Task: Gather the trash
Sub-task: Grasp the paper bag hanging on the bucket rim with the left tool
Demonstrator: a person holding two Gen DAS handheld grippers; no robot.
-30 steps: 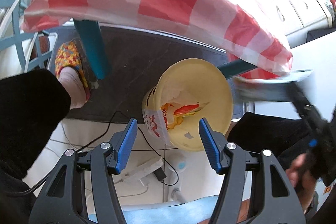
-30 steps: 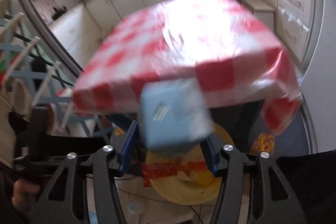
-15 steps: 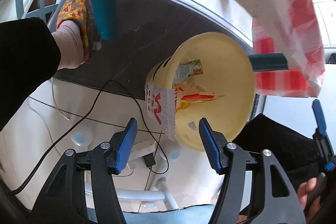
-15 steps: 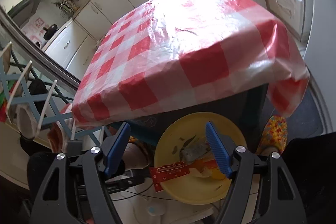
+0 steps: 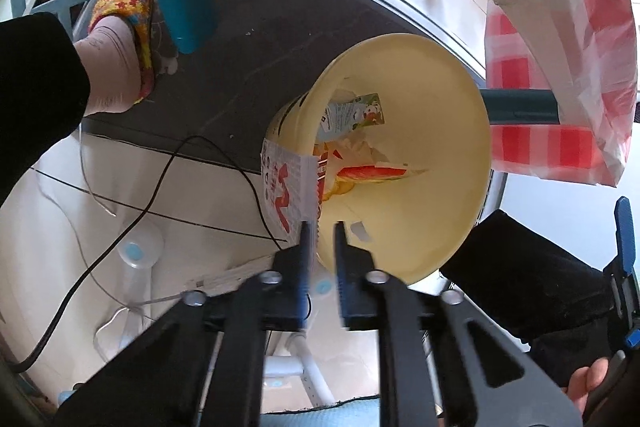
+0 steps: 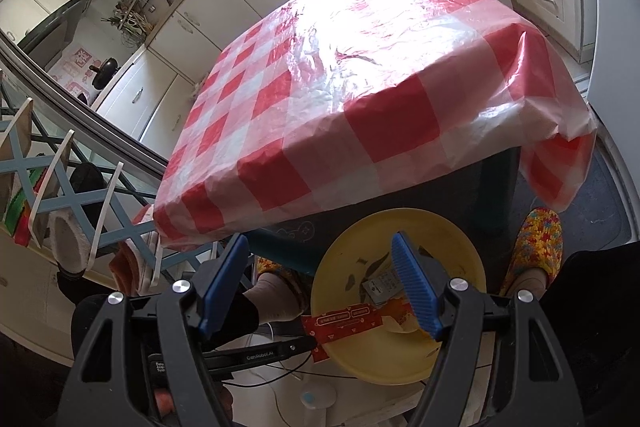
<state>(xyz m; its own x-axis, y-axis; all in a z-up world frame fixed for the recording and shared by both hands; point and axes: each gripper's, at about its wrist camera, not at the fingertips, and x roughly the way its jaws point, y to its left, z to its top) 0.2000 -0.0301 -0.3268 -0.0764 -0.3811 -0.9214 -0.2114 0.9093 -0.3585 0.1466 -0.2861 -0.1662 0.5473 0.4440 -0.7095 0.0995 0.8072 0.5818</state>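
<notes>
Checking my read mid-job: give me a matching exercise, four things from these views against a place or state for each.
Things:
1. yellow bin
2. red-and-white wrapper
3. left gripper
4. right gripper

States:
A. jaws wide open, nothing between them
B. draped over the rim
C. nearly closed at the rim
D. on the floor by the table, trash inside

Pairs: 1-D, 2-B, 3-C, 4-A

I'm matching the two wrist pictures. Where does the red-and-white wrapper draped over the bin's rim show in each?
Left wrist: the red-and-white wrapper is at centre, over the yellow bin's near rim, just ahead of the left hand-held gripper.
Right wrist: bottom centre, on the bin's left rim.
Shared landmark: the yellow bin.
</notes>
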